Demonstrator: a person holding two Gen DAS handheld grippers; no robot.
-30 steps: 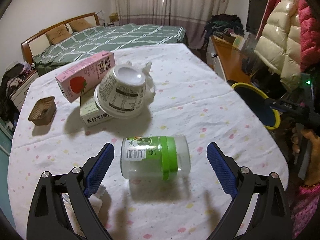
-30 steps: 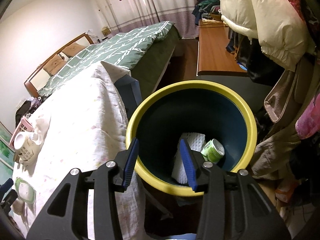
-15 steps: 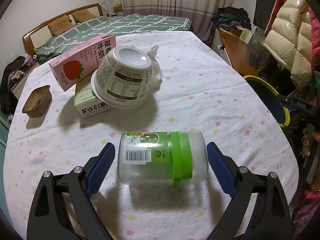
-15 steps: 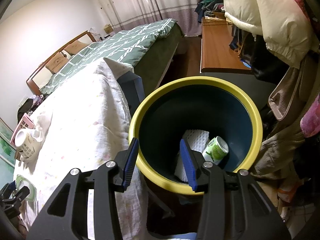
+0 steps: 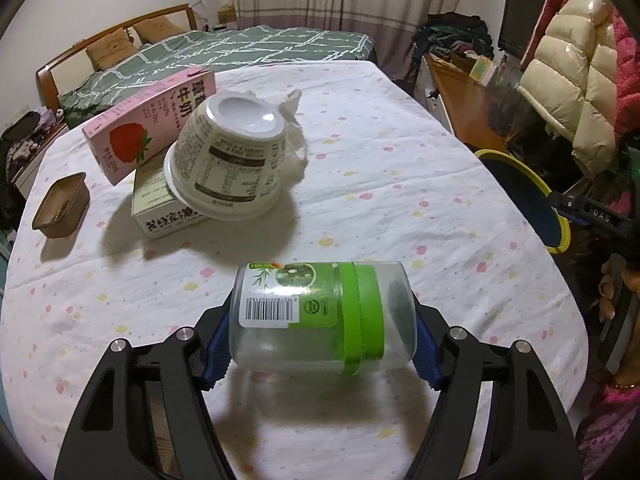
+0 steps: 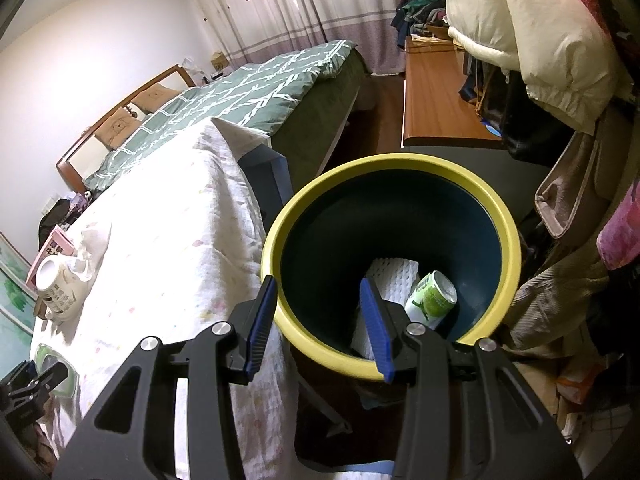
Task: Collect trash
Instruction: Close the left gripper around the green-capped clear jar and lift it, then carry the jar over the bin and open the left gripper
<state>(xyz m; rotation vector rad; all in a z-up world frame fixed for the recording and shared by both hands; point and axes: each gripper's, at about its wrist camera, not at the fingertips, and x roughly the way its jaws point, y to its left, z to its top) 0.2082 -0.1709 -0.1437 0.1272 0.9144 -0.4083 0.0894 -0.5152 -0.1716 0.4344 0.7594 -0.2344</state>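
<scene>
The left claw (image 5: pixel 322 334) has closed in from wide, jaws closing onto the jar (image 5: pixel 322 314) lying at six o'clock on the surface (image 5: pixel 400 184); lifting comes next. The right claw (image 6: pixel 318 326), half-spread and empty, hovers over the bin (image 6: pixel 514 240).

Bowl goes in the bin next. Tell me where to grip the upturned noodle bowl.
Grip the noodle bowl across its tapered side wall, coming from above with fingers either side. It leans bottom-up on the box, so its rim faces down and is hard to reach.
</scene>
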